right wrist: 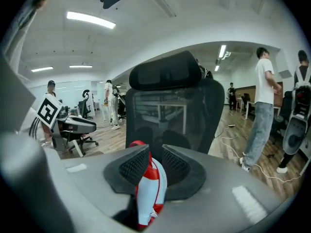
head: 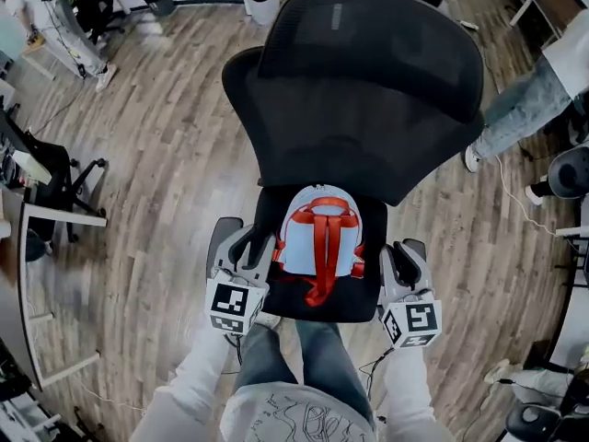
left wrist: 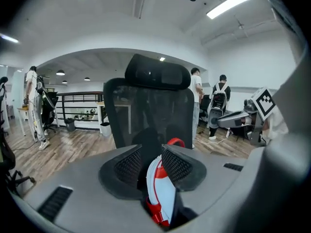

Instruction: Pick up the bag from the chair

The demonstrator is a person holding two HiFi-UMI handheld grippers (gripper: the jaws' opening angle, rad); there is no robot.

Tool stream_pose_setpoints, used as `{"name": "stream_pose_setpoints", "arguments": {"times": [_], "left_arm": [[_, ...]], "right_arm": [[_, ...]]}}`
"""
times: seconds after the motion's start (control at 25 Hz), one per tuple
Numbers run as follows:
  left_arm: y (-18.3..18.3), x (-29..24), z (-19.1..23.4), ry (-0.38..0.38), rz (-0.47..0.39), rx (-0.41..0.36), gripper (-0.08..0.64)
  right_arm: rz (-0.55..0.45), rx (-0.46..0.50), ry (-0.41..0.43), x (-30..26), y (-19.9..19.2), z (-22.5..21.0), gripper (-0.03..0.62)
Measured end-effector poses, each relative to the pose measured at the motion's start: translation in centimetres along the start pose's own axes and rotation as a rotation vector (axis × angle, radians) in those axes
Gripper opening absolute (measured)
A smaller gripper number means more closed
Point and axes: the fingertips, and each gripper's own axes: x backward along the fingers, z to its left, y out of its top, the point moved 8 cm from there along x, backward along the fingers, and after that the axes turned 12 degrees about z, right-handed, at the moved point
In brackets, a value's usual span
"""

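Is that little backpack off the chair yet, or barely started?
Barely started. Done: the left gripper and right gripper sit either side of the bag. In hand: both jaws stand apart with the bag's edges between them, unclamped. To do: close and lift; the bag lies on the chair.

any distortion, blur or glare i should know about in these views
Head view: fisheye bends the floorboards around the chair; the left edge is smeared, the bag crisp. Left gripper view: black corners, ceiling strips blown out white, near fingers soft. Right gripper view: same vignette and bend.
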Motion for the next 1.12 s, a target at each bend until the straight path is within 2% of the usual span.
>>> {"name": "stream_pose_setpoints", "arguments": {"times": [0.16, 0.4, 0.72, 0.92, 1.12], "left_arm": [[-2.3, -3.9, -0.9, -0.025, 0.091, -0.053, 0.146], [-4.1, -8.5, -0.5, -0.113, 0.172, -0.068, 0.196], [-8.0, -14.8, 0.7, -0.191, 0.275, -0.133, 0.209], [-9.4, -16.8, 0.8, -0.230, 0.294, -0.125, 0.209], [-10.3, -18.0, 1.0, -0.319, 0.314, -0.120, 0.207]], "right_arm": [[0.068, 0.031, 0.110, -3.9, -2.9, -2.3, 0.110], [0.142, 0.059, 0.227, -8.4, -4.6, -3.3, 0.137], [0.232, 0.105, 0.315, -13.4, -8.9, -3.8, 0.183], [0.258, 0.096, 0.348, -15.8, -10.4, -4.3, 0.207], [0.313, 0.129, 0.418, -17.9, -11.5, -4.5, 0.213]]}}
